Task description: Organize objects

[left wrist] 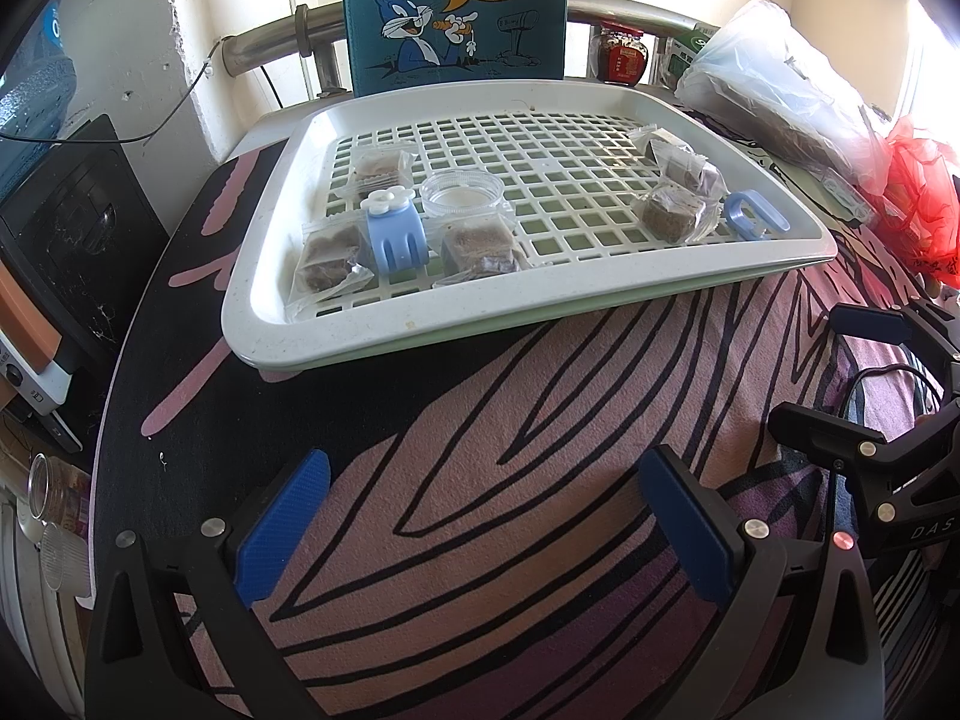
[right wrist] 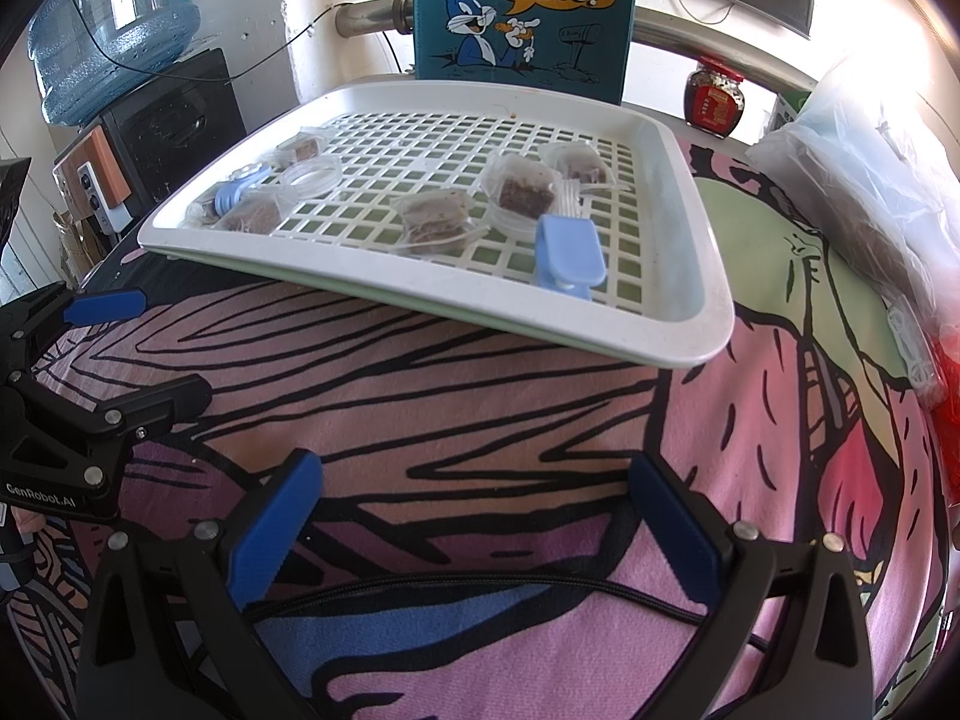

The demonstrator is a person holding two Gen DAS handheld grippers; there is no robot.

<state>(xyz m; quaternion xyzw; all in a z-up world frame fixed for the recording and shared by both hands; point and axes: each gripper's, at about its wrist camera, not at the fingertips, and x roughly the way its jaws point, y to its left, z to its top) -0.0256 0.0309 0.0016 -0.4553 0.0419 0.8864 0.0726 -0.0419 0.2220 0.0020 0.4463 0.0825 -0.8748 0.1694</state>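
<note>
Nearest to us, we are holding the left gripper point(left wrist: 483, 522) and the right gripper point(right wrist: 474, 525) above the patterned pink cloth point(left wrist: 540, 420), each with its blue-padded jaws spread wide and nothing between them; neither is touching any object. In the left wrist view the right gripper is showing at the right edge, likewise parted and empty. Beyond the cloth we are looking at the white slotted tray point(left wrist: 258, 312), which is carrying all the loose items. On its left half, a blue hair claw with a white flower point(left wrist: 393, 234) is lying between two wrapped brown snack packets point(left wrist: 327, 255) and point(left wrist: 477, 246), with a small clear round dish point(left wrist: 461, 195) just behind and a further packet point(left wrist: 375, 168) beside that. On the right half, a second blue clip point(right wrist: 567, 249) is resting near the front rim, just beside a cluster of packets point(right wrist: 522, 192). Farther back, a blue cartoon box point(left wrist: 456, 12) is standing upright against a metal rail. We are judging the sorting as not yet begun, or barely so: clips and packets are lying mixed on both halves, and nothing is gathered by kind, so essentially all the grouping remains.
</note>
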